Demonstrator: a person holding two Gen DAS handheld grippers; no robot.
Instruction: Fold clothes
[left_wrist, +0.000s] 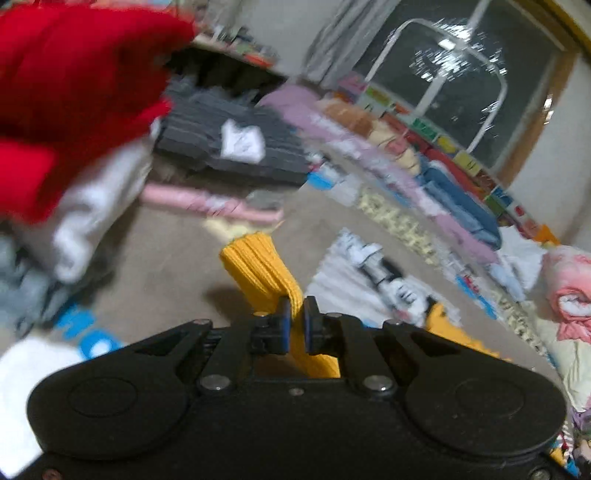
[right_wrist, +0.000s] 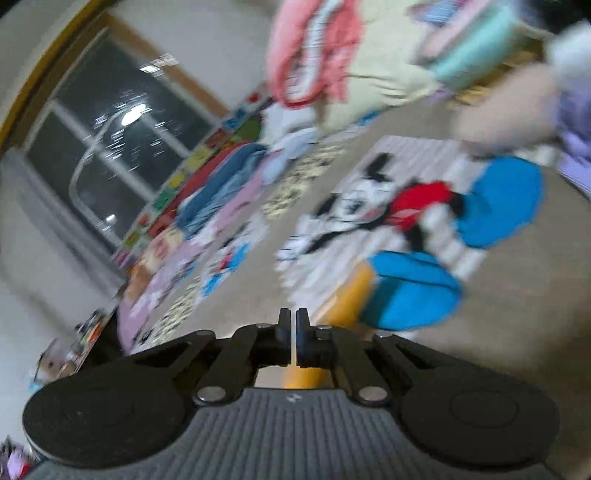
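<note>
Though both views are smeared by blur, one yellow knit garment (left_wrist: 258, 269) can be made out, and each of the two tongs pinches it. In the left wrist view, the left tongs (left_wrist: 297, 319) at lower centre are pressed together on a ribbed yellow strip that rises from between the fingers toward mid-frame. In the right wrist view, the right tongs (right_wrist: 294, 330) are pressed nearly flat together with yellow cloth (right_wrist: 347, 299) showing in the slit and running off to the right, its far end hidden under a blue shape.

One cartoon-print mat (right_wrist: 388, 218) lies on the beige floor (left_wrist: 166, 266) beyond the garment. A red garment (left_wrist: 66, 92) fills the upper left of the left view over one white piece (left_wrist: 99, 206); its edges are cut off. One grey striped piece (left_wrist: 236, 147) with a white label lies behind, a pink roll (left_wrist: 207, 203) before it. A row of clothes piles (left_wrist: 424, 173) lines the wall below one dark window (left_wrist: 461, 81); their count is unclear.
</note>
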